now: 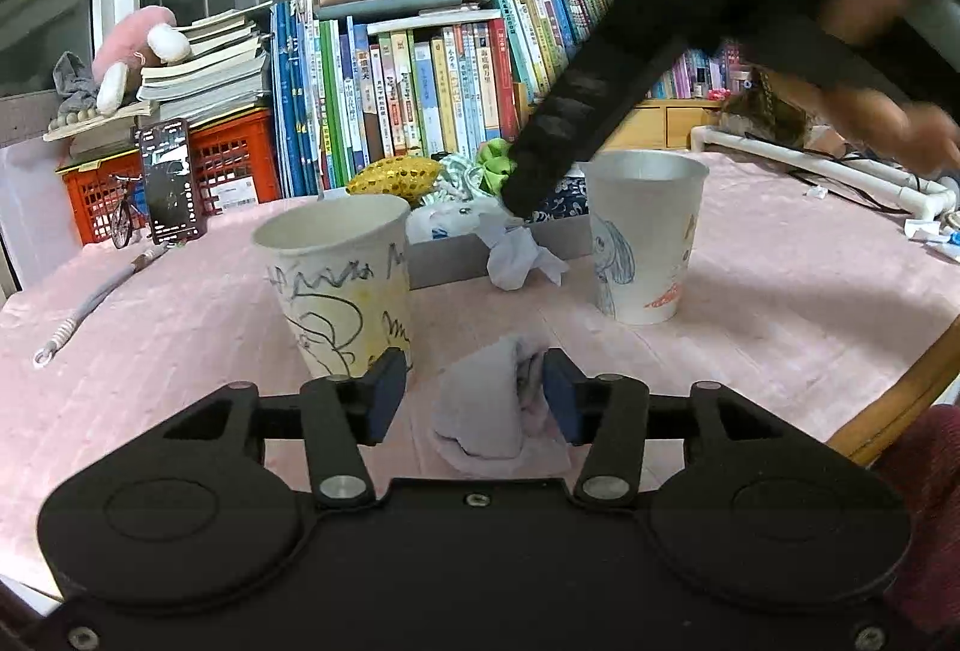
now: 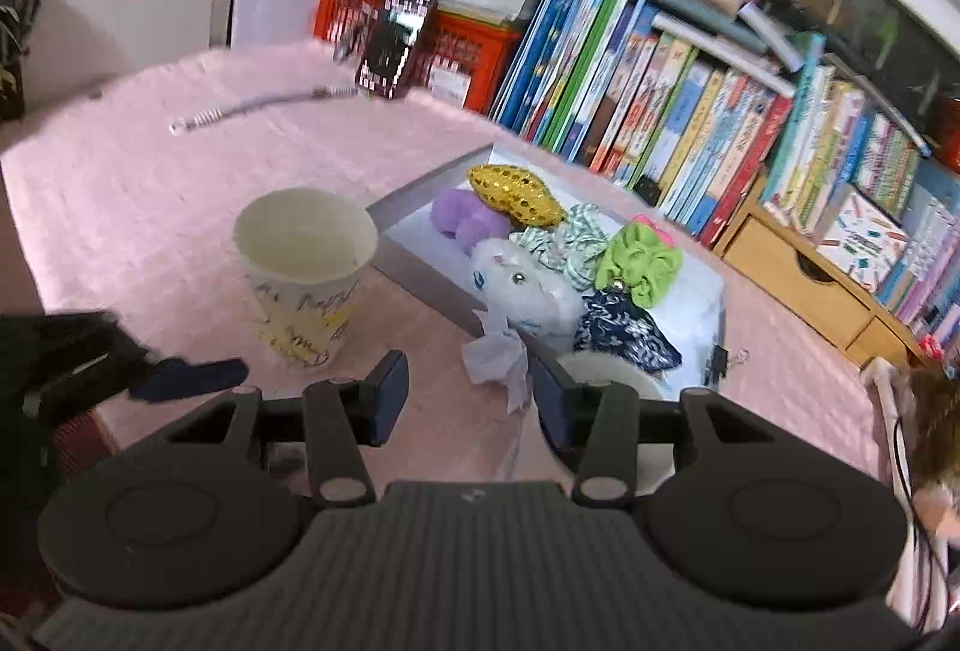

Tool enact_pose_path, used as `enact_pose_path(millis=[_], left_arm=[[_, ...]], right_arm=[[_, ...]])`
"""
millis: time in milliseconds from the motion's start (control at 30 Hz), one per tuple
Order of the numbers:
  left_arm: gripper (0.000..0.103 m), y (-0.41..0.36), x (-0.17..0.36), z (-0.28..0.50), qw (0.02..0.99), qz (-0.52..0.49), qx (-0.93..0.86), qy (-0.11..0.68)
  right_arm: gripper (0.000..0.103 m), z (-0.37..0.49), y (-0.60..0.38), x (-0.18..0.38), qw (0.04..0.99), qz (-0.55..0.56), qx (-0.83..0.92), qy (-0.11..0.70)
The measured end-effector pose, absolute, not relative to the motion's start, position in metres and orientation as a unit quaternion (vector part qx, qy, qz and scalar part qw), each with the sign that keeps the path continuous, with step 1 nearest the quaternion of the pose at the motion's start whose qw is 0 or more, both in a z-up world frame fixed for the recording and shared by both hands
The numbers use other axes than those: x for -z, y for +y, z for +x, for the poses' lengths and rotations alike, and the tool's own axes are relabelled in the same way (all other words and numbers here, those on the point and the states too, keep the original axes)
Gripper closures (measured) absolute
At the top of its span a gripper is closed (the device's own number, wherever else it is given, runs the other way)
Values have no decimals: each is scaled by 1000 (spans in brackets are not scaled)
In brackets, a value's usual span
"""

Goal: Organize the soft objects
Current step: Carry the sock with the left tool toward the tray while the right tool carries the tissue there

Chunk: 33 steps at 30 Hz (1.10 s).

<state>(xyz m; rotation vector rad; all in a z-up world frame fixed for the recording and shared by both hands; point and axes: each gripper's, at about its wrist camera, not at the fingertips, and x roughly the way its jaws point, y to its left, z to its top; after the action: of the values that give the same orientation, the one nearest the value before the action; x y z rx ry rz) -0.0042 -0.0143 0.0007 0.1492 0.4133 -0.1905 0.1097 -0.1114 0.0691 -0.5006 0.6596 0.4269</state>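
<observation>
On the pink bench [image 1: 780, 327], my left gripper [image 1: 474, 399] stands wide around a pale folded cloth [image 1: 492, 411], while my right gripper [image 2: 468, 396], also wide, hangs over crumpled white fabric [image 2: 495, 354] beside the grey tray [image 2: 420, 273].

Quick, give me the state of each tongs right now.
Left tongs: open, straddling a pale cloth on the table, not gripping it.
Right tongs: open, crumpled white tissue just ahead, nothing held.
</observation>
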Motion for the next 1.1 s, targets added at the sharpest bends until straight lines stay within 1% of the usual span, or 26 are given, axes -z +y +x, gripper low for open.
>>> enact_pose_path(millis=[100, 233, 400, 467, 667, 800, 867, 967, 1100], left_arm=[[54, -15, 6, 3, 970, 57, 103, 214], [54, -12, 17, 10, 966, 35, 110, 230], [54, -6, 24, 14, 965, 17, 118, 234], [54, -4, 25, 16, 965, 12, 120, 233], [54, -2, 25, 22, 963, 1, 124, 238], [54, -2, 25, 24, 963, -3, 124, 241], [54, -2, 25, 25, 962, -3, 123, 243], [56, -3, 24, 26, 962, -3, 123, 244], [61, -2, 21, 27, 961, -6, 122, 247]], right_arm=[[41, 143, -93, -66, 870, -261, -193, 371], [41, 183, -76, -63, 845, -246, -177, 440], [44, 214, -65, -52, 822, -251, -147, 490], [48, 223, -66, -47, 815, -245, -140, 506], [48, 242, -71, -31, 802, -223, -124, 539], [47, 247, -72, -26, 802, -213, -126, 544], [52, 249, -72, -22, 799, -212, -123, 549], [68, 248, -72, -17, 798, -212, -124, 551], [70, 243, -72, -20, 806, -204, -128, 541]])
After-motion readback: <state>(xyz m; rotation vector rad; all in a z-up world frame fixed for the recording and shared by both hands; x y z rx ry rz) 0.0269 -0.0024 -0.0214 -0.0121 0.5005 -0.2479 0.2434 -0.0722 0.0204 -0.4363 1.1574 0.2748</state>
